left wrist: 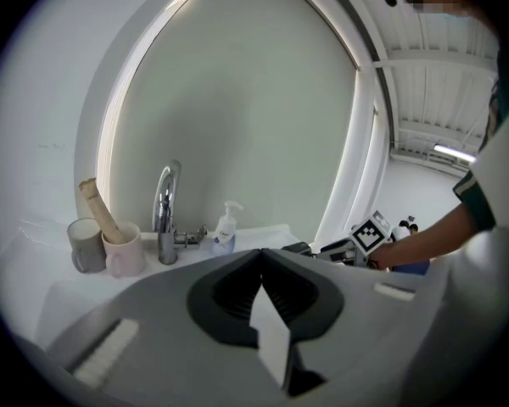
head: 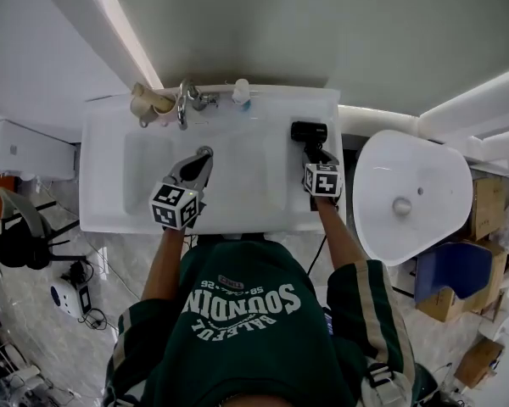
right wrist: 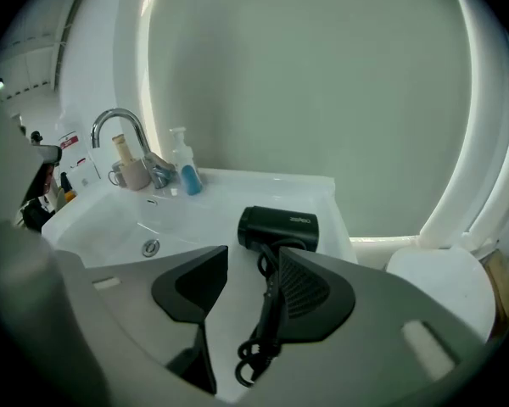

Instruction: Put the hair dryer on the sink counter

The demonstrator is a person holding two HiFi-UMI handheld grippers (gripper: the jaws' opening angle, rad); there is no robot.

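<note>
Trouble would most likely come from the cord [right wrist: 256,350]. The hair dryer [right wrist: 278,227] lay on its side on the white tabletop [head: 327,100]. It sat on the narrow strip between the basin [head: 153,176] and the right edge, toward the back right corner, so the placing looked done or nearly so. The right hand-held gripper [right wrist: 253,257] stood with its jaws wide apart and clamped on nothing. The dryer's handle and cord ran through the gap, close against the right jaw, and whether they touched it I could not tell. The cord ended in a loose tangle on the side toward the front edge, low between the jaws. If that gripper were drawn back carelessly, a jaw could snag a loop and drag the dryer with it. On so narrow a strip it might then slide into the basin or tip off the right edge toward the white fixture [head: 403,197] beside it. A lift straight up, clear of the loops, seemed the safer exit. The left hand-held gripper [left wrist: 261,259] was closed on itself with nothing between its jaws. It hovered over the basin, well apart from the dryer and from the faucet [left wrist: 165,210], soap bottle [left wrist: 226,227] and cups [left wrist: 110,246] along the back edge, and posed little risk.
</note>
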